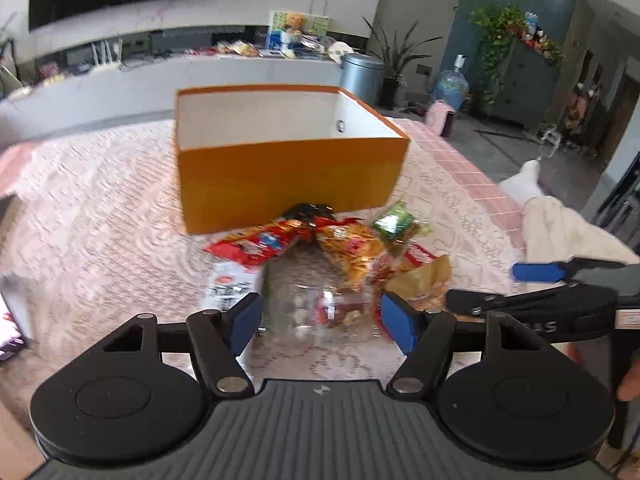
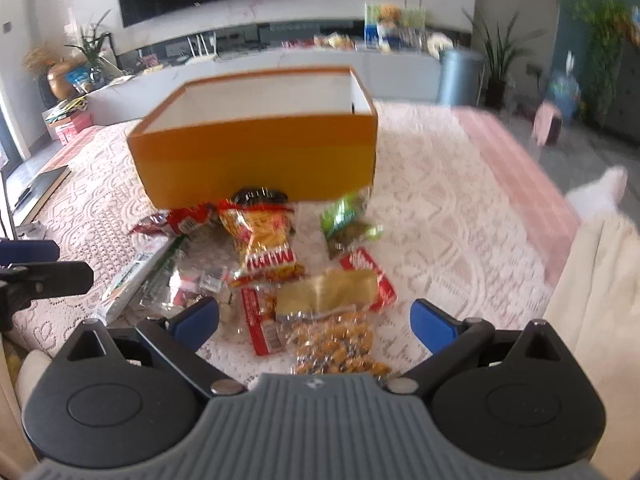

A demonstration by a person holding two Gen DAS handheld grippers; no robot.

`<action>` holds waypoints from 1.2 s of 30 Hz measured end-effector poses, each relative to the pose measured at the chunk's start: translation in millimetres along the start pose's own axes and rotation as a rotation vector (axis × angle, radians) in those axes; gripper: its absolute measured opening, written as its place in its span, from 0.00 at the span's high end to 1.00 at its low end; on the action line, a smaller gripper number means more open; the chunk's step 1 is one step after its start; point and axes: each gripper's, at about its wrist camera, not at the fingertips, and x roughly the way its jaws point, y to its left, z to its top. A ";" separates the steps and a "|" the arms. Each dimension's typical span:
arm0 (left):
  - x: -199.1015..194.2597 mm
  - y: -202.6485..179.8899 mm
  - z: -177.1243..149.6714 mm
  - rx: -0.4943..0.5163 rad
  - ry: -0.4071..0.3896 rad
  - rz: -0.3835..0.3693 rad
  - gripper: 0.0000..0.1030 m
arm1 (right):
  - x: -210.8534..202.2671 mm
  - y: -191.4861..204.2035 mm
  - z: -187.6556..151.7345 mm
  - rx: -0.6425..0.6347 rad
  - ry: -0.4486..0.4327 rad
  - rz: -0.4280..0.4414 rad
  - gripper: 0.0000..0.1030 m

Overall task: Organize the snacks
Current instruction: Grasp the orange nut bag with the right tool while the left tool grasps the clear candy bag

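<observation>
Left wrist view: the left gripper (image 1: 320,316) stands with its blue pads (image 1: 396,322) spread on either side of a clear snack bag (image 1: 320,308) lying on the lace tablecloth (image 1: 100,220); whether the pads press on the bag cannot be told. Beyond it lie a red packet (image 1: 256,242), a yellow-orange packet (image 1: 352,250) and a green packet (image 1: 394,220), all just in front of an open orange box (image 1: 288,180). The right gripper (image 1: 532,280) enters at the right edge.

Right wrist view: the right gripper (image 2: 316,322) is released, jaws wide, above a clear bag of golden snacks (image 2: 336,348). A tan packet (image 2: 328,290) lies just beyond, near the orange box (image 2: 256,160).
</observation>
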 end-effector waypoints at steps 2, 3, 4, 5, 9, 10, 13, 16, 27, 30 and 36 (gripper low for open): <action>8.0 -2.3 -0.6 0.022 0.018 -0.024 0.19 | 9.4 -4.0 -1.4 0.013 0.032 0.002 0.04; 12.2 -4.5 -0.7 0.046 0.026 -0.018 0.17 | 14.0 -5.1 -2.4 0.009 0.045 -0.005 0.04; 15.1 -6.7 -1.5 0.067 0.031 -0.006 0.17 | 17.3 -5.4 -3.5 0.002 0.055 -0.009 0.04; 18.3 -8.2 -2.1 0.085 0.036 0.012 0.17 | 21.1 -5.7 -4.5 -0.006 0.064 -0.012 0.04; 31.4 -4.2 -3.6 0.095 0.077 0.060 0.16 | 32.7 -7.2 -6.7 -0.017 0.083 -0.011 0.04; 34.9 -2.2 -4.4 0.092 0.093 0.063 0.16 | 36.6 -7.8 -7.3 -0.018 0.093 -0.012 0.04; 42.7 2.1 -7.5 0.092 0.121 0.064 0.16 | 47.9 -11.7 -10.7 -0.012 0.124 -0.022 0.04; 50.9 2.6 -10.5 0.102 0.142 0.054 0.16 | 58.5 -16.6 -14.8 -0.007 0.144 -0.023 0.04; 72.2 -10.6 -15.0 0.135 0.103 -0.028 0.16 | 79.5 -5.6 -26.1 -0.124 0.129 -0.010 0.04; 79.6 -13.1 -13.3 0.134 0.089 -0.032 0.16 | 85.9 -8.3 -28.2 -0.113 0.145 -0.027 0.06; 92.3 -16.2 -12.1 0.131 0.076 0.006 0.19 | 90.2 -13.1 -28.9 -0.078 0.143 -0.014 0.17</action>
